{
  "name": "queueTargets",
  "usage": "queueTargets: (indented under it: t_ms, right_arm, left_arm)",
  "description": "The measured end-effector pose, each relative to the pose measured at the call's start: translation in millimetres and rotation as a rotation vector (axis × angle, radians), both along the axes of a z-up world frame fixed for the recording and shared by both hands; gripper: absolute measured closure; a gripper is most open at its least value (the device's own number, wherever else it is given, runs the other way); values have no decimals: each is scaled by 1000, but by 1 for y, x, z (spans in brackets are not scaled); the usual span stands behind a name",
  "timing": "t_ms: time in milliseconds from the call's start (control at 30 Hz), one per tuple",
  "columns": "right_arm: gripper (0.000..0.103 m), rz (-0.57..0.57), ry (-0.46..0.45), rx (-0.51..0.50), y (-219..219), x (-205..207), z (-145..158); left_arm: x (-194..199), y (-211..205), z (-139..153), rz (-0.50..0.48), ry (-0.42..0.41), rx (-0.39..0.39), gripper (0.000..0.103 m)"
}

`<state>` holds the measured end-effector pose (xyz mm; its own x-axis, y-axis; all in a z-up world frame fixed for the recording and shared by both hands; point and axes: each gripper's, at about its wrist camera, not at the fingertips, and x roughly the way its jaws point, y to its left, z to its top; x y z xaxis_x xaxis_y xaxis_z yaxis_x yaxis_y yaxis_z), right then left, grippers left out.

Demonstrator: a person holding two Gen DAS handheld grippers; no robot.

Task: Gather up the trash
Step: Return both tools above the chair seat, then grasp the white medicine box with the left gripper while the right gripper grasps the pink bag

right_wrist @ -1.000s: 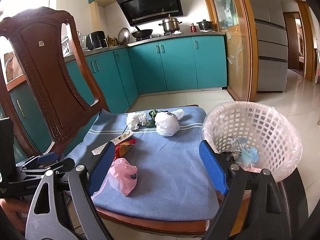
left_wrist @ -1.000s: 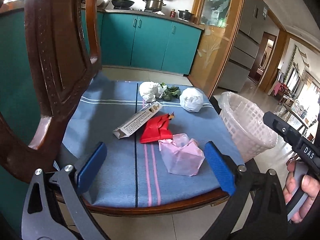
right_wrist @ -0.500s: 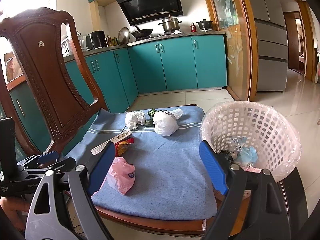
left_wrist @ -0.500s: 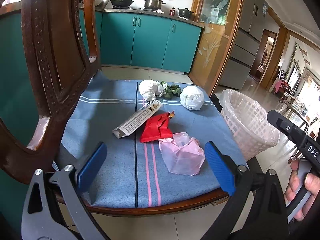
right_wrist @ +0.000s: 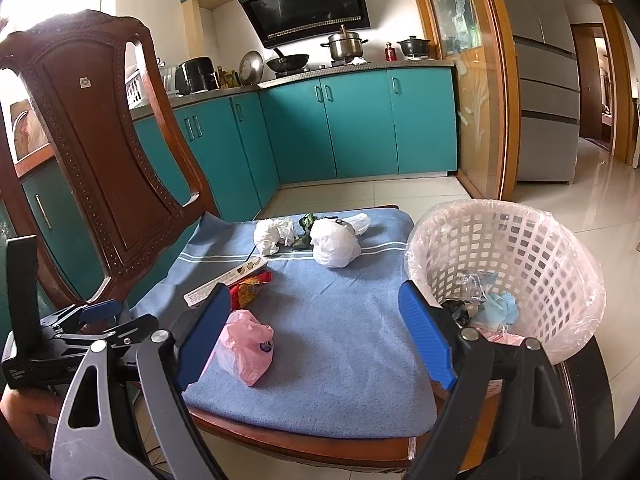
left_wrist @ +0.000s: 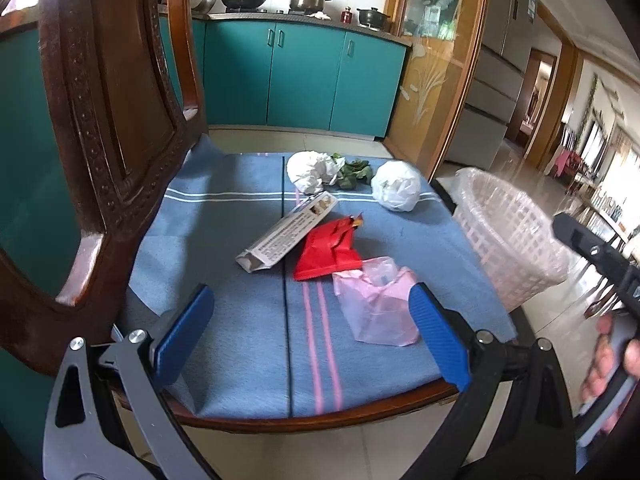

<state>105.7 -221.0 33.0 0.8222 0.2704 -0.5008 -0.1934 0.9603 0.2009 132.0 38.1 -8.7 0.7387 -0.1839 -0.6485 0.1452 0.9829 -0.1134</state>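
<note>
1. Both tools are spread wide with nothing between the pads: the left gripper [left_wrist: 310,336] and the right gripper [right_wrist: 316,334] hover at the near edge of the chair seat, over its blue cloth [left_wrist: 240,320].
2. The trash lies on that cloth: a pink plastic bag [left_wrist: 378,306] nearest, a red wrapper [left_wrist: 328,252] touching a long paper box [left_wrist: 288,232], then a crumpled white bag [left_wrist: 308,170], some green leaves [left_wrist: 354,170] and a knotted white bag [left_wrist: 396,190] at the far edge.
3. The lined white basket [right_wrist: 520,248] stands just beside the seat's right side and already holds scraps.
4. This looks like the approach before a pick, probably of the pink bag.
5. Next: centre one gripper over that bag, lower, and pinch its bunched top, since the thin film may slip.
</note>
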Motion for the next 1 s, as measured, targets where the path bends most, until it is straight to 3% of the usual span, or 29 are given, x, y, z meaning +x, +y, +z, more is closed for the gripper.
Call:
queueTargets:
  t_ms: [100,267,400,500,600,633,733,1000]
  right_arm:
    - [19,18,20,-3,4,3,-4]
    - [19,106,105,-12,25,14,-23]
    - [19,177,180,-61,48,22,-46]
    - [19,198,210,-66,58,26,-54]
    - [19,210,225,-66,62,27,-57]
    - [19,212,225,-72,63,27,-59]
    - [19,211,226,-78,63,32,-62]
    - [19,228,223,-91,78,50,-75]
  left_arm:
    - [16,2,-12,1,30,59,10]
    - [52,15,-36,4,119,88,31]
    - [65,10,-43,-42,114,104,32]
    - [76,7,-51,-68,127,110,41]
    - [86,8,-61,-83,156,66,68]
    - [88,10,-63,-89,164,46,86]
    - [82,10,-58,-111,142,33,100]
    - [48,20,-10,-66,29,-25,102]
